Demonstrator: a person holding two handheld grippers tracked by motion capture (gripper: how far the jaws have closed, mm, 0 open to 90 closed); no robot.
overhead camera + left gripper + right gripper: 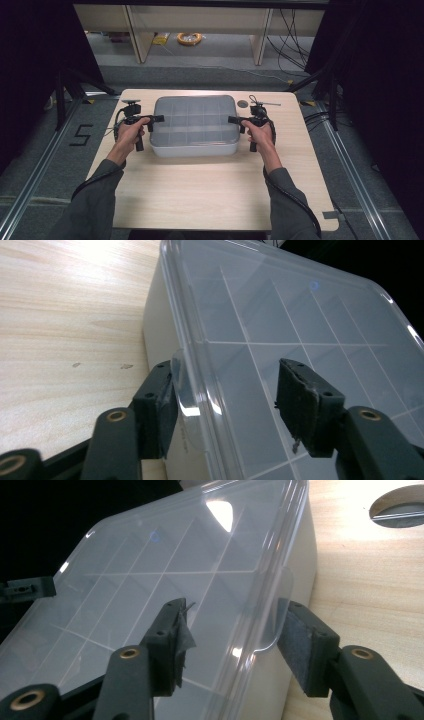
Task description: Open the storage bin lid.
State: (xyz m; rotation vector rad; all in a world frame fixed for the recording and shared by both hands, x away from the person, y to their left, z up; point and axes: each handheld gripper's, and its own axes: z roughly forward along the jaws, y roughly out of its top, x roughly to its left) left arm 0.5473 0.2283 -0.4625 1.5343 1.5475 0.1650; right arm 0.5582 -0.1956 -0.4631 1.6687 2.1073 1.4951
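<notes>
A clear plastic organiser box (195, 125) with a shut lid and empty divided compartments stands on the wooden table (200, 195). My left gripper (159, 119) is at the box's left side and my right gripper (231, 120) at its right side. In the left gripper view the left gripper (227, 390) straddles the lid's rim: one pad rests beside the lid's clear tab (182, 385), the other hangs over the lid. In the right gripper view the right gripper (232, 630) straddles the opposite tab (272, 615), with a gap showing at the outer pad.
A round hole (242, 104) is cut in the table behind the box's right corner. Bare wood lies in front of the box. Dark curtains, floor rails and cables surround the table, and shelving stands beyond it.
</notes>
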